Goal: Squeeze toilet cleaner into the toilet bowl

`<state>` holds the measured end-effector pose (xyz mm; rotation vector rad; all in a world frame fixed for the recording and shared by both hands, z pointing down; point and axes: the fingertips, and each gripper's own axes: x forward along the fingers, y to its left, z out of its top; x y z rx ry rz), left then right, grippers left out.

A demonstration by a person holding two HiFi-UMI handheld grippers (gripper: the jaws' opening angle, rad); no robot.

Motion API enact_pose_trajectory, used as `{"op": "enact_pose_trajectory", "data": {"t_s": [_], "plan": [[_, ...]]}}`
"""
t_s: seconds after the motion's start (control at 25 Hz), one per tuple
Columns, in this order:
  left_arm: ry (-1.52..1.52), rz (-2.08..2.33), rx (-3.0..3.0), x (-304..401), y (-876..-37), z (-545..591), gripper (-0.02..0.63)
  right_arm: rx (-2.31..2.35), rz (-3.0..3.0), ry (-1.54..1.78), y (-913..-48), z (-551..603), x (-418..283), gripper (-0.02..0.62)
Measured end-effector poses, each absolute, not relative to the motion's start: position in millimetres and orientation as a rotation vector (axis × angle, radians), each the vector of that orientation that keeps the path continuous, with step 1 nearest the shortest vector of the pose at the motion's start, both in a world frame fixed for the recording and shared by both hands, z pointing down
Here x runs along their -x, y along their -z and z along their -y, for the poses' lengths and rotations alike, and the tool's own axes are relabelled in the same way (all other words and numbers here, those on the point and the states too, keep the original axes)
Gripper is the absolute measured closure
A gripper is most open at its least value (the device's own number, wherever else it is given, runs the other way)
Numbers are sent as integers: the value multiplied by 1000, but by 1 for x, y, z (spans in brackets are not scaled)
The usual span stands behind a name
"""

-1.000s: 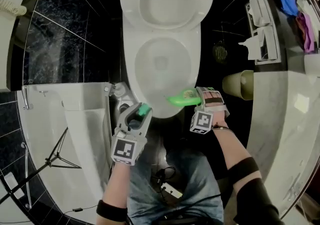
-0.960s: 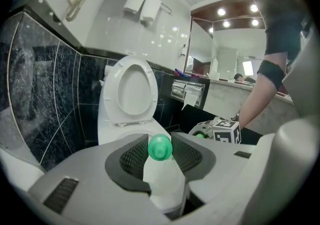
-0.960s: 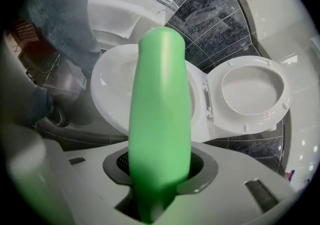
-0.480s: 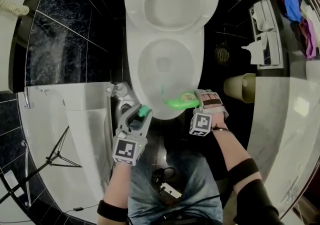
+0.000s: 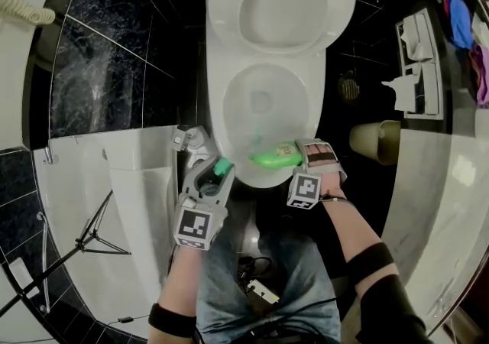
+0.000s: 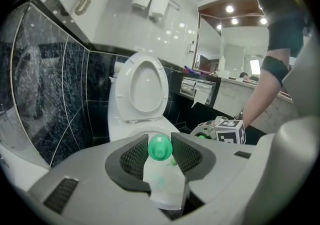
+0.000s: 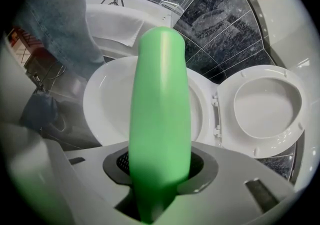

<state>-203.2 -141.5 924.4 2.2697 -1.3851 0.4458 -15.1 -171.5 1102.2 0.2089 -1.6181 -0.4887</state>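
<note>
**Green cleaner bottle held over the open toilet**

Seen from above, the right hand-held gripper (image 5: 302, 154) is clamped on a green toilet cleaner bottle (image 5: 272, 157). The bottle lies nearly level across the front rim of the white toilet bowl (image 5: 229, 109), with its tip over the bowl. The left hand-held gripper (image 5: 218, 172), just beside the bowl's front, pinches a small white piece with a round green top (image 6: 160, 147). The toilet lid (image 5: 294, 6) stands raised.
</note>
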Motion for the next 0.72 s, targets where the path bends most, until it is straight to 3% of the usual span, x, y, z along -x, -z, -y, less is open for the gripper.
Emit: {"op": "enact_pose_trajectory", "data": {"t_s": [0.72], "plan": [[-512, 1363, -2326, 234, -948, 200, 455, -200, 1585, 499, -1112, 242, 58, 414]]}}
